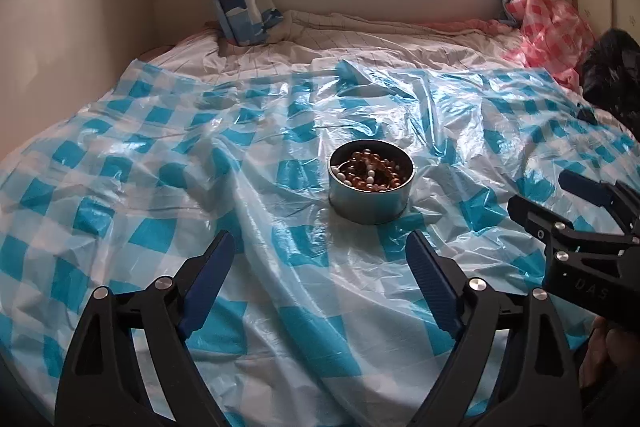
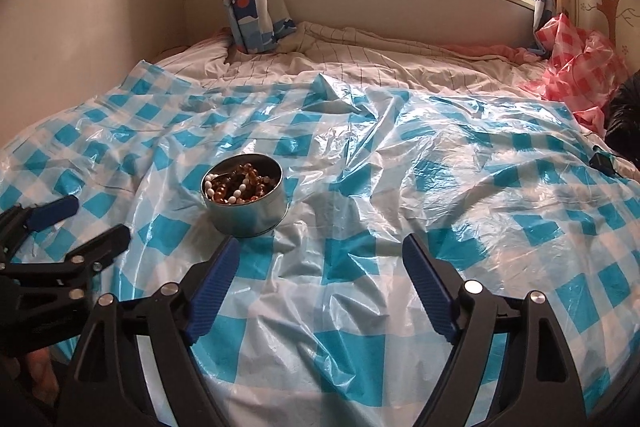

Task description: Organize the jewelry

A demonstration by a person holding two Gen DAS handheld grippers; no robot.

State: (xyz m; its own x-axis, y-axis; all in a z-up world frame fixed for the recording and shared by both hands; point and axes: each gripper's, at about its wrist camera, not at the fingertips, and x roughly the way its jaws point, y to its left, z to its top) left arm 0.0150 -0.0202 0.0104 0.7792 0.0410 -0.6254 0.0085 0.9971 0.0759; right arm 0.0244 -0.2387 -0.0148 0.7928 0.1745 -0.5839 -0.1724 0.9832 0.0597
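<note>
Beads (image 1: 370,169) fill a round tin (image 1: 370,201) standing on the checked plastic sheet (image 1: 160,131) over the bed, straight ahead of the left tongs (image 1: 320,259). For the right tongs (image 2: 320,263) the tin sits ahead and off to the left, so the left looks better lined up. Both tongs gape wide and hold nothing.

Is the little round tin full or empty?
Nearly full. The tin stands upright with no lid, and brown and white beads are heaped almost to its rim.

The only readable lettering is "DAS", in pale capitals on the black body of the right gripper (image 1: 560,203), seen in the left wrist view to the right of the round tin (image 1: 371,183). Nothing on the tin can be read.
</note>
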